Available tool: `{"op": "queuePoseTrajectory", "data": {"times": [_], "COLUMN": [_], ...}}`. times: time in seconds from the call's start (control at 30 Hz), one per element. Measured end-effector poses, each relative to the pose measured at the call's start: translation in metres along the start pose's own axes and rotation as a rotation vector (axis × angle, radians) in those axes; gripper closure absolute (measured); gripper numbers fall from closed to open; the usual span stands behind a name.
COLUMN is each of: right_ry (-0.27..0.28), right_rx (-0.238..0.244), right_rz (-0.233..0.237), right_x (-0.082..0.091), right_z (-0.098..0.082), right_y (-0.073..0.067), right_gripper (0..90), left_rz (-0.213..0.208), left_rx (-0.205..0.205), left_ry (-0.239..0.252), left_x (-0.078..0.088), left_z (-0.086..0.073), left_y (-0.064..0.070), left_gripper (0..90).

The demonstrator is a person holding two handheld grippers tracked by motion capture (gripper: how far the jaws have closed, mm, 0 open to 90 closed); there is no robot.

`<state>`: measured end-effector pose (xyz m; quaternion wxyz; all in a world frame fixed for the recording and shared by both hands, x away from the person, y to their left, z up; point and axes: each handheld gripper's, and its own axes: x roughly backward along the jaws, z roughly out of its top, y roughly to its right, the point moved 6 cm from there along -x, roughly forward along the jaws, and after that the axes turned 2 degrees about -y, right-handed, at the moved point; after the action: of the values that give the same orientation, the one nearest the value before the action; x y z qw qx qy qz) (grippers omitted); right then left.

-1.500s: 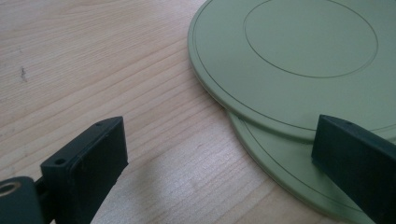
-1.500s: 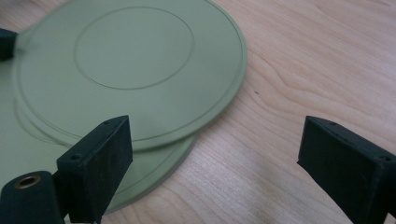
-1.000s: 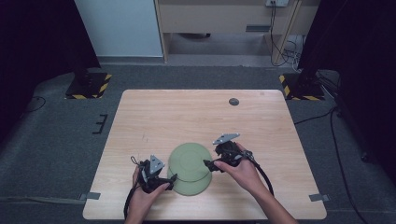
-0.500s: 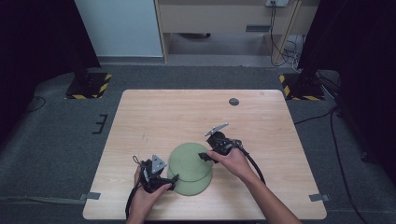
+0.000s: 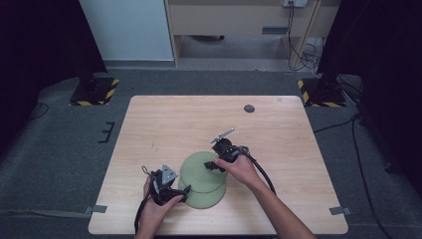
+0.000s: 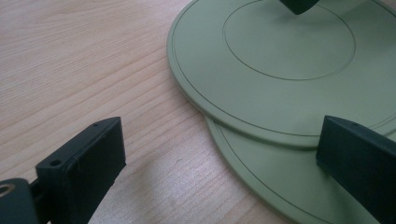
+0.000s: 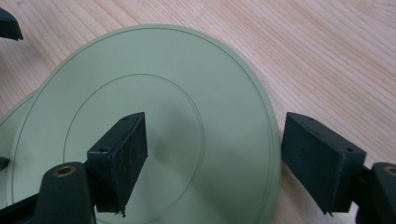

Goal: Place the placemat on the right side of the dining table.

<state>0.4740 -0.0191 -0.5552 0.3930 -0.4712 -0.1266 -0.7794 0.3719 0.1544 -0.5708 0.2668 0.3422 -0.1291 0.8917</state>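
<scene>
While two pale green plates (image 5: pixel 201 191) lay overlapped near the counter's (image 5: pixel 164 124) near edge, the upper plate (image 7: pixel 187 93), flat and round with a faint inscribed ring, rested partly over the lower plate (image 6: pixel 261 186). Bare wood stretched toward the far edge, where a small dark disc (image 5: pixel 249 108) sat close to the far right corner. The right gripper (image 7: pixel 212 156) stood wide open astride the upper plate's rim, having just been opening, one jaw over the plate. The left gripper (image 6: pixel 219 154), jaws wide apart, gripped nothing, the plates' edges between them.
</scene>
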Motion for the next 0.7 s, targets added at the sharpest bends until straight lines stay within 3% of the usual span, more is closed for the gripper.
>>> {"op": "queuePoseTrajectory", "data": {"times": [0.23,0.43,0.53,0.7], "right_ry": [-0.018,-0.021,-0.026,0.014], "right_rx": [0.001,-0.022,-0.018,0.000], "right_rz": [0.003,0.042,0.041,0.033], "right_x": [-0.007,-0.009,-0.008,0.006], "right_z": [0.002,0.001,0.001,0.006], "right_y": [0.000,0.001,0.002,0.000], "right_gripper": [21.3,20.4,22.6,25.4], "left_rz": [0.003,0.002,-0.001,0.000], "left_rx": [-0.003,0.003,0.006,0.006], "left_ry": [0.001,0.001,-0.002,-0.002], "left_x": [0.001,0.000,0.000,0.000], "left_z": [0.000,0.000,0.000,0.000], "left_y": [0.001,0.000,0.000,0.000], "left_gripper": [1.4,1.3,0.9,0.6]}}
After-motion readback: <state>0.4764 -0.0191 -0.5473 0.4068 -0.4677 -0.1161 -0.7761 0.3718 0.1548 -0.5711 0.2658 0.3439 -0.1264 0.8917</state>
